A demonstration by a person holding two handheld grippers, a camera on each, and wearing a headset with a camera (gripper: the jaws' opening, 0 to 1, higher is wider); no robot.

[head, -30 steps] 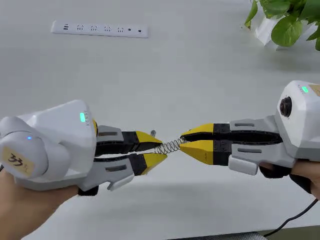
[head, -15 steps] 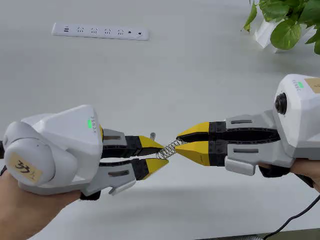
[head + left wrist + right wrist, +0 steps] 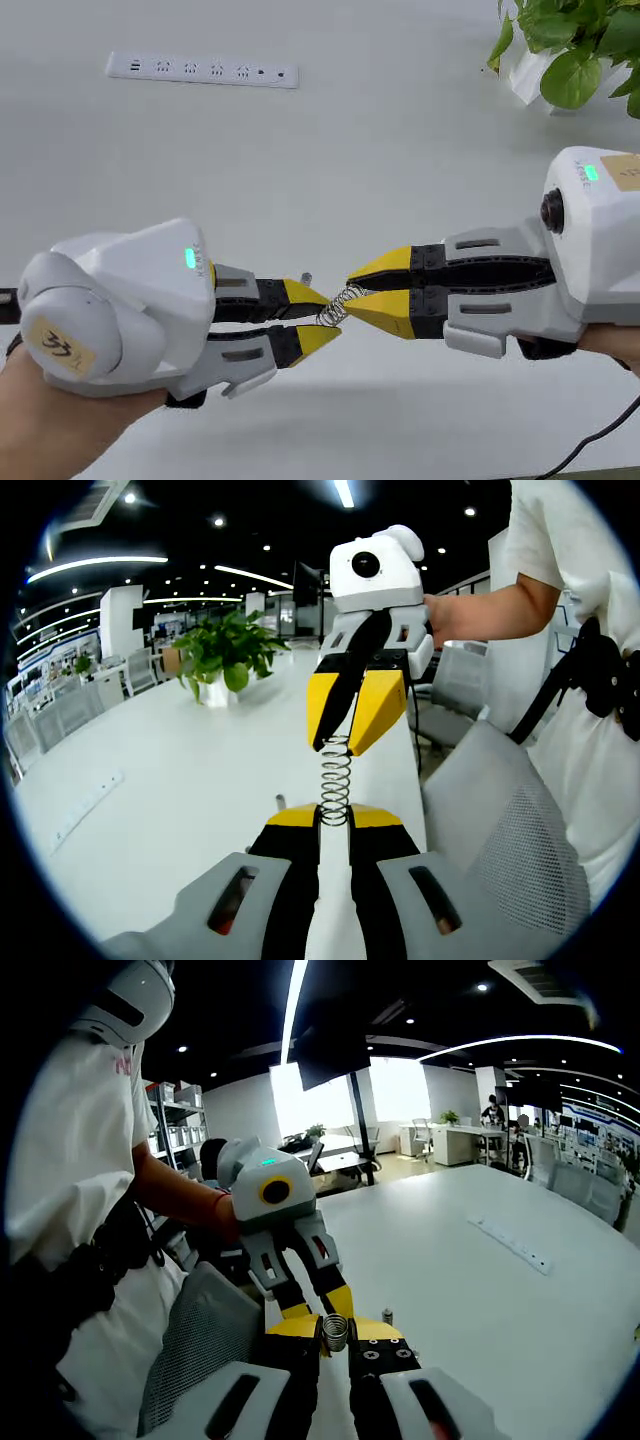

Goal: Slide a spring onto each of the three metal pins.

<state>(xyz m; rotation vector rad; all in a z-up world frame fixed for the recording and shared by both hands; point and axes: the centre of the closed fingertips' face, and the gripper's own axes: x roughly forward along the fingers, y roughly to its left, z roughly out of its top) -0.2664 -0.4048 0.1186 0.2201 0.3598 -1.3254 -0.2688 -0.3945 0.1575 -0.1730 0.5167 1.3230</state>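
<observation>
Head view: spring held in mid-air over white table, one end pinched by narrowly parted left gripper, other end by almost fully closed right gripper. Metal pin seen standing just behind left jaws. Power strip and potted plant pictured beyond.

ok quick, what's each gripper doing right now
left gripper: closed on one end of the spring
right gripper: closed on the spring's other end
</observation>
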